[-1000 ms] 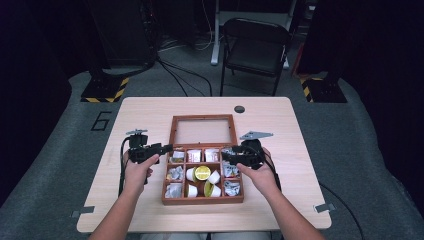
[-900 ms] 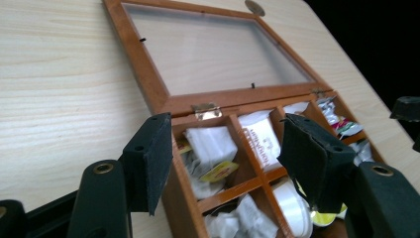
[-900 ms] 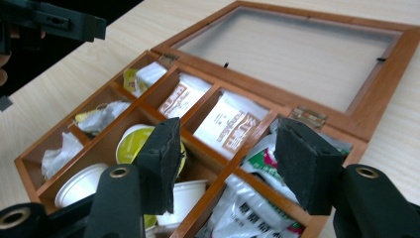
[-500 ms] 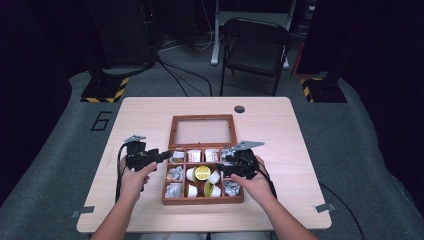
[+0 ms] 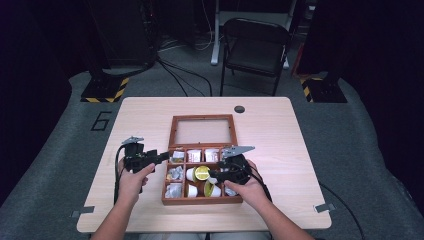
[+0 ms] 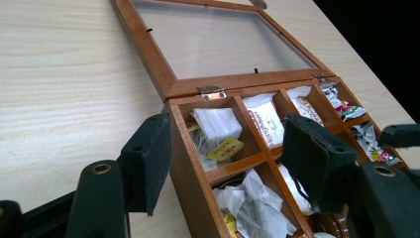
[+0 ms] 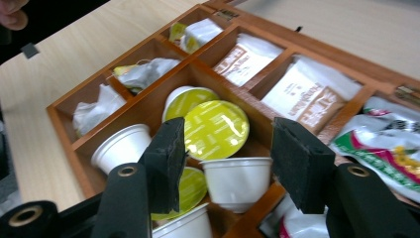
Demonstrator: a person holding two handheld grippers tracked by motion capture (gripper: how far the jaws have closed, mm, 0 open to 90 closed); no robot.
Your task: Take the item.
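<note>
A pale wooden table (image 5: 150, 115) is shown from above, bearing a compartmented wooden box (image 5: 202, 200) whose glazed lid (image 5: 203, 131) is laid fully open and flat at 12 o'clock of the compartments, presumably so that every cell can be reached from above. The box's left wall is straddled by the left gripper (image 5: 161, 157) at about 9 o'clock of the box: in the left gripper view one pad lies outside the wall and the other over the cells, jaws apart, and it cannot be told whether the wood is touched; the placement suggests that the box is being steadied. The right gripper (image 5: 214, 176), at 3 o'clock of the centre, is held low over the middle cells, where the white cups with yellow-green foil lids (image 7: 216, 129) are heaped, at the heart of the box. Its jaws have just been closing; a white cup (image 7: 236, 181) lies between the pads, which are still clear of it, so a pick-up is judged to be under way. Tea bags (image 6: 218, 126) and paper sachets (image 7: 302, 96) fill the outer cells. Brown lettering on the sachets is too blurred to be read.
</note>
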